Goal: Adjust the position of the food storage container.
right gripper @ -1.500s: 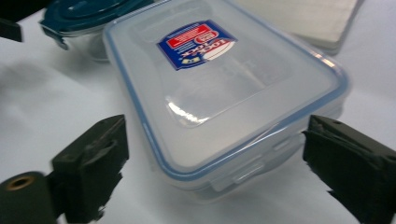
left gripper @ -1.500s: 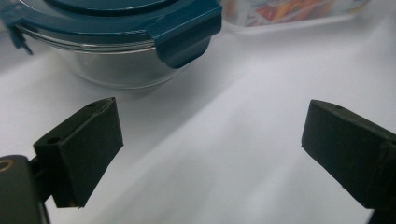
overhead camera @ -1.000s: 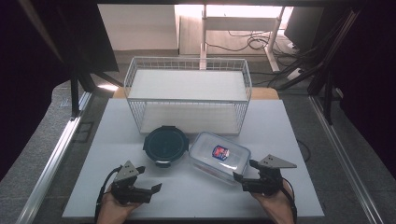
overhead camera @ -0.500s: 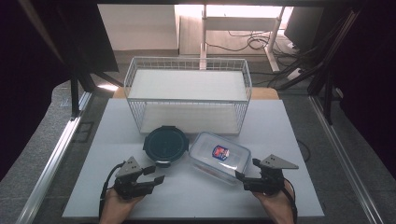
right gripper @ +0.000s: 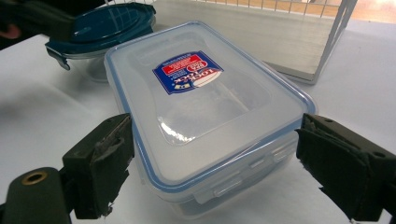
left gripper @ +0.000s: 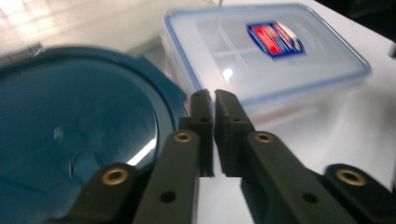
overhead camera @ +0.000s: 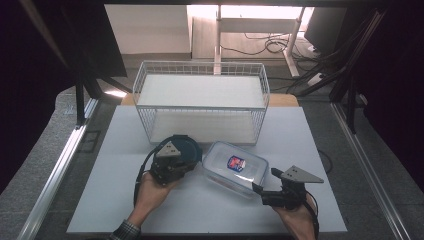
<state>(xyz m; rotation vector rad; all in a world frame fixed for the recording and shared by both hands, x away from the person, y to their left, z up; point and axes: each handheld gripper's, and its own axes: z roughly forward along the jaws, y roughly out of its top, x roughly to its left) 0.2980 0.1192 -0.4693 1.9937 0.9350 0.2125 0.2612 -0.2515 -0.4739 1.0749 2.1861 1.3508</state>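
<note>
Nearest the person, the right gripper (overhead camera: 264, 191) sits low on the white table (overhead camera: 210, 210), its jaws spread wide; in the right gripper view they stand either side of the near end of the clear box (right gripper: 201, 116) without touching it. That box, a rectangular tub with a blue-edged clip lid and a red and blue label (right gripper: 187, 72), lies flat on the table, set at an angle to its edge. To its left the left gripper (overhead camera: 176, 169) is held over the round tub (overhead camera: 186, 146), which has a dark teal lid. In the left gripper view its jaws are almost together, a thin slit between them, tips over the rim of the teal lid (left gripper: 70, 126) just beside the corner of the clear box (left gripper: 261, 51); whether they pinch the lid's edge or tab I cannot tell. The two tubs sit just beside each other. Behind them stands a white wire basket (overhead camera: 201, 106), near the far edge of the table, with the round tub close to its front wall.
</note>
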